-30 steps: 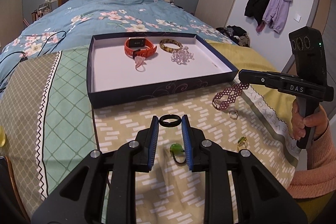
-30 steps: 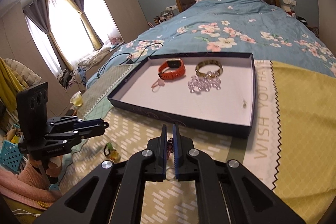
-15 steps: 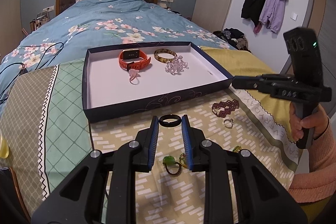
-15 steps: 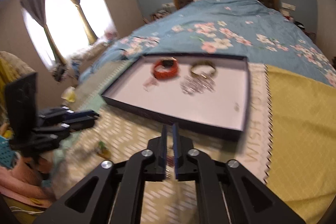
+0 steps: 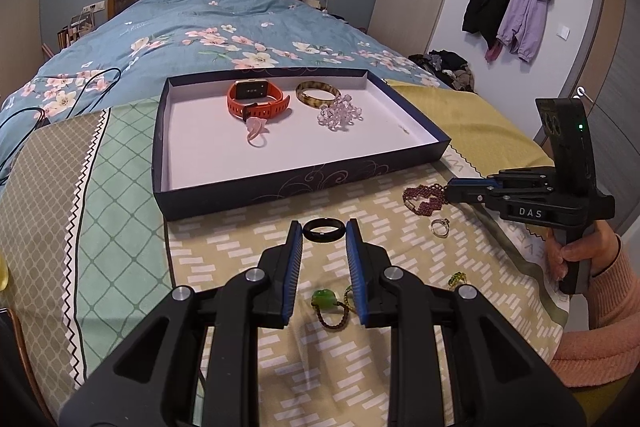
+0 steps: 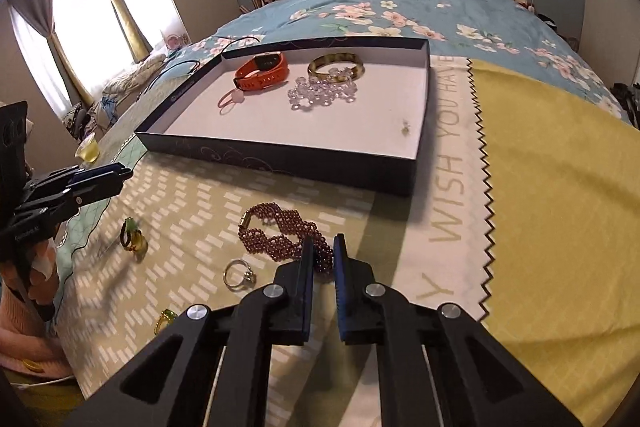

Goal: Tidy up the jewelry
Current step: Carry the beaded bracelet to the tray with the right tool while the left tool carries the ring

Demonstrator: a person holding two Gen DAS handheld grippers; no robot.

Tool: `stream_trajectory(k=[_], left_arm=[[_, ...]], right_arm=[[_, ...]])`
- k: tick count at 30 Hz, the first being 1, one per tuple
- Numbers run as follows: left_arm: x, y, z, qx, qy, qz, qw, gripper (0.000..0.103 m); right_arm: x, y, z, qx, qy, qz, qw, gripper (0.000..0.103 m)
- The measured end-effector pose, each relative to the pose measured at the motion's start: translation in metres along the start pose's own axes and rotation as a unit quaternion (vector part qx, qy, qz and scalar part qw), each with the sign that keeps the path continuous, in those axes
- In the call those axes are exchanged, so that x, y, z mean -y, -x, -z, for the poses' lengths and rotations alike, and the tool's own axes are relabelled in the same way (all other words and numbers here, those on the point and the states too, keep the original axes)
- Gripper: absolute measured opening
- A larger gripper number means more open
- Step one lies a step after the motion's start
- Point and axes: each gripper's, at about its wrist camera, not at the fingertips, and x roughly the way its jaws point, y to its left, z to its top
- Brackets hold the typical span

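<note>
A dark blue tray (image 5: 280, 183) on the bed holds an orange watch (image 5: 258, 99), a tortoiseshell bangle (image 5: 318, 93), a clear bead bracelet (image 5: 340, 115), a pink ring and a tiny earring (image 6: 405, 126). My left gripper (image 5: 324, 231) holds a black ring (image 5: 323, 229) between its tips, above the cloth. My right gripper (image 6: 323, 247) has its jaws slightly apart around one end of the maroon bead bracelet (image 6: 276, 235), which lies on the cloth. Loose on the cloth: a silver ring (image 6: 240, 275), a green-stone bracelet (image 5: 328, 303), a green ring (image 6: 164, 319).
The tray (image 6: 280, 155) lies across a patterned cloth (image 6: 540, 187) on the bed, with a blue floral duvet behind. A black cable (image 5: 60, 87) runs at the left. A small cup (image 6: 89, 150) stands at the bed's left edge.
The right gripper has dropped to the cloth and its jaws have parted; the maroon bracelet now lies flat on the cloth. The left gripper has drawn back a little with the black ring.
</note>
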Motion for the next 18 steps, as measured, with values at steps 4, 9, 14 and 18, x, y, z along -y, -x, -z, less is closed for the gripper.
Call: stream_trajectory(k=[4,9,14,18], left_arm=[[0.000,-0.001,-0.001,0.001,-0.001,-0.001,1.0000,0.023],[0.001,0.001,-0.007,0.010,-0.004,-0.004,0.9999,0.023],[0.004,0.002,-0.013,0.015,-0.007,-0.007,0.9998,0.023],[0.006,0.004,-0.018,0.021,-0.012,-0.010,0.9997,0.023]], right_arm=[[-0.001,0.009,-0.004,0.020,-0.007,-0.018,1.000,0.006],[-0.010,0.025,-0.016,0.049,-0.001,-0.038,0.998,0.006],[-0.022,0.039,-0.030,0.075,0.014,-0.051,0.996,0.006],[-0.027,0.045,-0.037,0.086,0.020,-0.057,0.994,0.006]])
